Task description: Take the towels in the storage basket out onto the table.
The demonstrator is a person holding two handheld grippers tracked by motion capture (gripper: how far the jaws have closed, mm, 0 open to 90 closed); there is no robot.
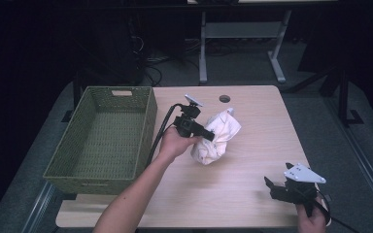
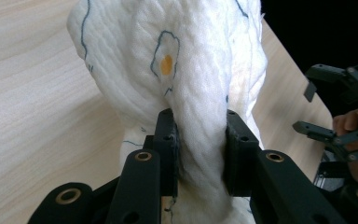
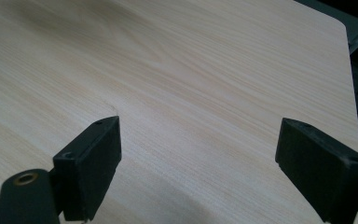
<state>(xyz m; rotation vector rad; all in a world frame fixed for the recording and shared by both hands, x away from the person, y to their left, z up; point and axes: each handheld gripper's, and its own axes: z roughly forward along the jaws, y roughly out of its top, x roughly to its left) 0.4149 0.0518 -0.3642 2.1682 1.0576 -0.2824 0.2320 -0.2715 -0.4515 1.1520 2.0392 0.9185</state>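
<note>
The right gripper (image 1: 277, 187) sits at the desk's (image 1: 252, 160) near right corner, fingers spread wide, empty. The left gripper (image 2: 198, 144) pinches a white cloth (image 1: 216, 136), seemingly lifted, beside the basket (image 1: 102, 138).

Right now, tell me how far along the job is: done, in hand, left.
Done: the left gripper has pinched the white cloth and holds it bunched above the table. In hand: that cloth, beside the green basket. Left, probably: getting the cloth into the basket, which looks empty. The right gripper waits open over bare wood.
</note>
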